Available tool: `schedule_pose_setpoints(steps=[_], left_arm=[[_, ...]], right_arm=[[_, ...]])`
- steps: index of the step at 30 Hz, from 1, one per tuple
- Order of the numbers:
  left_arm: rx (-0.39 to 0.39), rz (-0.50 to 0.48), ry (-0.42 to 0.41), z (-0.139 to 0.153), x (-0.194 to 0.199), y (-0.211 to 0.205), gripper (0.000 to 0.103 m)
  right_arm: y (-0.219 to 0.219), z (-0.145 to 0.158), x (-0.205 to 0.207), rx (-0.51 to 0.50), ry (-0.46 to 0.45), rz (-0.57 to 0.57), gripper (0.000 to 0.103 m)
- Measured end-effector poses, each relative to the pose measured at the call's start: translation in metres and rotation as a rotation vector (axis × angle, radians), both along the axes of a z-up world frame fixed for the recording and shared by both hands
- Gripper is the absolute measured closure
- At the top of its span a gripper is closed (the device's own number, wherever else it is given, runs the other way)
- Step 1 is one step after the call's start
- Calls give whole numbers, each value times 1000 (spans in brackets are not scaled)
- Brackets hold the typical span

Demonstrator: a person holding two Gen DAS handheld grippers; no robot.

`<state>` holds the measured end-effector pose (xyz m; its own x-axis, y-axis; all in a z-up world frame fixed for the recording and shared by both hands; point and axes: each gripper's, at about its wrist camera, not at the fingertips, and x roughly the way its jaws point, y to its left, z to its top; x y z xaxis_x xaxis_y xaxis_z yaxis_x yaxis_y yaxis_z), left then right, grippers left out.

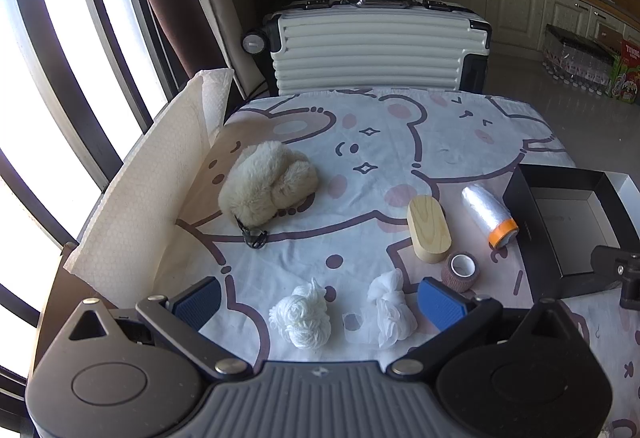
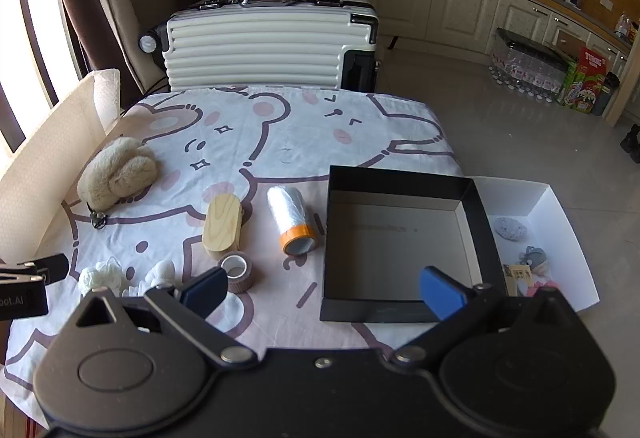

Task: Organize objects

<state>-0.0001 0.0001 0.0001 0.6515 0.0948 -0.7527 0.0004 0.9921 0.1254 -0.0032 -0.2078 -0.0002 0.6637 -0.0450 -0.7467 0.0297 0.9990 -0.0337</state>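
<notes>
Now | left claw [image 1: 320, 300] apart | right claw [image 2: 324, 290] apart | red carton [image 2: 595, 64] reads "TURBO"

From the near edge we looked far across the table [image 1: 400, 142], left view nearer its left, both sharing the suitcase [image 2: 272, 46].

- My left gripper [image 1: 320, 302]: black linkage arms, blue ribbed pads [image 1: 438, 302], silver pivot screws, ribbed grey housing.
- My right gripper [image 2: 322, 292]: the same black-and-blue build.
</notes>
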Motion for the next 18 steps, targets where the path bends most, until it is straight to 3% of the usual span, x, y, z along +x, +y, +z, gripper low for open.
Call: schedule_pose_setpoints(steps=[18], left_arm=[[-1,1,3,0,0,0,0]], right_arm=[[-2,-4,0,-2,8,-4,0]])
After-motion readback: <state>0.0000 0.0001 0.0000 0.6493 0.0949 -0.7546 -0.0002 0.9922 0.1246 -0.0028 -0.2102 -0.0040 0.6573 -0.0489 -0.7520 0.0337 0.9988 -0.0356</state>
